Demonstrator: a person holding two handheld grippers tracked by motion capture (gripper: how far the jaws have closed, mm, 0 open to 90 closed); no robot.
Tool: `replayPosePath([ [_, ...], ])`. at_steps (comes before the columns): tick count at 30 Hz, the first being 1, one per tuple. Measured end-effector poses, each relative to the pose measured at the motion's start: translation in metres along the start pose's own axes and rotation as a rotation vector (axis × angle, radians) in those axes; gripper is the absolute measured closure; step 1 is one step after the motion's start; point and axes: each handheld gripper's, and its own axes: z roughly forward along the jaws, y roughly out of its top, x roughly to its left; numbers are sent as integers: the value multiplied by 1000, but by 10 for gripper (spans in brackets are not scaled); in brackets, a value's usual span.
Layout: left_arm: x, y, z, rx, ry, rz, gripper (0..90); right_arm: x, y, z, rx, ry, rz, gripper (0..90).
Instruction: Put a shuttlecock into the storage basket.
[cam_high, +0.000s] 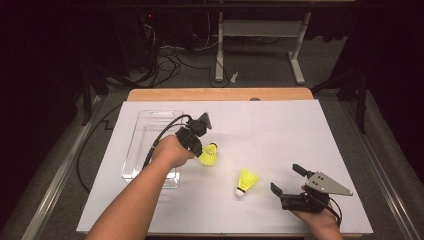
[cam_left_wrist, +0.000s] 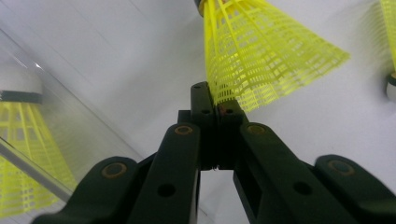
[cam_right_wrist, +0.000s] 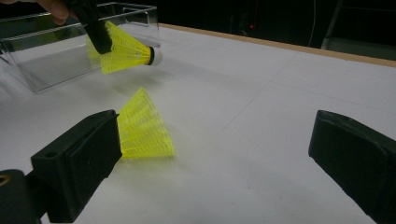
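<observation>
My left gripper is shut on the skirt of a yellow shuttlecock and holds it just above the white table, right of a clear plastic tray. In the left gripper view the jaw tips pinch the rim of that shuttlecock. A second yellow shuttlecock lies on the table with its white cork toward me. My right gripper rests to its right, open with nothing between its fingers. In the right gripper view this shuttlecock lies beside one jaw.
The clear tray stands at the left of the white sheet. Its wall shows a yellow shuttlecock shape that looks like a reflection. A wooden table edge runs along the back, with a dark floor, cables and a desk frame beyond.
</observation>
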Motion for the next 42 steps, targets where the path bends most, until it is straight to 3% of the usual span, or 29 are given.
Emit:
replayPosePath([
  [14, -5, -16, -3, 21, 8, 30, 893, 1, 0, 0, 3, 0, 0, 30],
  [23, -6, -21, -2, 16, -11, 33, 893, 1, 0, -1, 1, -2, -1, 30],
  [29, -7, -22, -7, 6, -50, 33, 892, 2, 0, 0, 3, -1, -5, 30],
  [42, -10, -23, -16, -9, -60, 41, 891, 1, 1, -2, -35, 9, 14, 4],
])
